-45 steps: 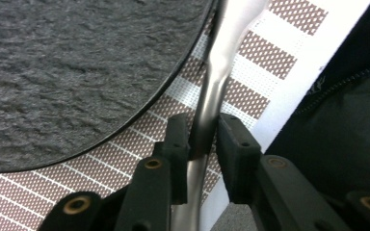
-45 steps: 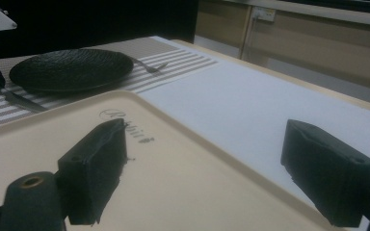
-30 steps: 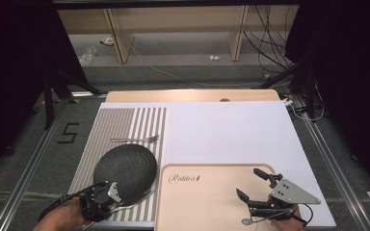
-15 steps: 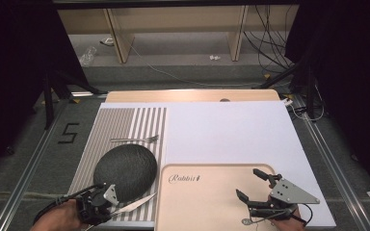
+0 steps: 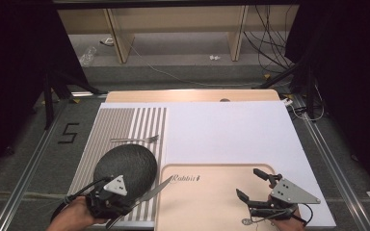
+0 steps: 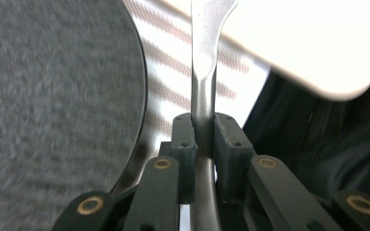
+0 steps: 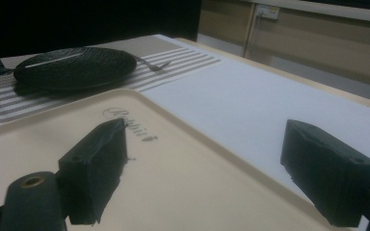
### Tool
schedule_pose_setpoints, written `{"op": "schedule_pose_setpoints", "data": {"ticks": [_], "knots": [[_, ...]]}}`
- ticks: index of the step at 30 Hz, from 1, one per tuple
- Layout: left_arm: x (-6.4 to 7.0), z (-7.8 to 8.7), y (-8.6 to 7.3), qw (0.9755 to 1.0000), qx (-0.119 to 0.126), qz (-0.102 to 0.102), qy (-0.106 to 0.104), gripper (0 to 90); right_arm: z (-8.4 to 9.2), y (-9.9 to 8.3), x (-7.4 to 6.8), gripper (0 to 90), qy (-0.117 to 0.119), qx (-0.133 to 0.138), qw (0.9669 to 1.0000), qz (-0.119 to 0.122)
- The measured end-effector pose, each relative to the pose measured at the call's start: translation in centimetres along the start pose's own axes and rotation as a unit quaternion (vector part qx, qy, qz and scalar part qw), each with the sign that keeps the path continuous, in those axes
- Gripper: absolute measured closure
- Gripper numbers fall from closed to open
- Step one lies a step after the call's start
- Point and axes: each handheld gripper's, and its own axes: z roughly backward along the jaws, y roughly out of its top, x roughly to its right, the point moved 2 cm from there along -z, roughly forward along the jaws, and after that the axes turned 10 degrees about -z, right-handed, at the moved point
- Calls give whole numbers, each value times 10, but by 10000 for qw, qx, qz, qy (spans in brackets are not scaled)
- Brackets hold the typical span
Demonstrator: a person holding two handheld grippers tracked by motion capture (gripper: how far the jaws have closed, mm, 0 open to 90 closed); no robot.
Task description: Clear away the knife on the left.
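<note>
Knife (image 6: 203,72) handle hidden in left gripper (image 6: 203,132) – blade tip cropped

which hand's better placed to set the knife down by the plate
Left. The left gripper is already clamped on the knife right beside the plate; the right gripper hangs open over the tray.

Tray (image 5: 207,202) reads "Rabbit"; a "5" is taped on floor (image 5: 67,134).
</note>
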Motion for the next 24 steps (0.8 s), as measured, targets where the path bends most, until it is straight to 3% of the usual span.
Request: {"op": "schedule_pose_setpoints", "data": {"ticks": [4,8,15,24], "knots": [[-4,-3,5,9992,186,358,-21,794,0,0,0,173,-3,17,10000,-23],[-6,-5,8,9987,256,438,-52,795,0,0,0,173,0,19,10000,-24],[0,-11,21,9988,334,301,-210,795,-1,0,1,173,-9,38,10000,-28],[14,-17,51,9988,302,-24,-382,794,0,1,1,173,-42,71,10000,-22]]}}
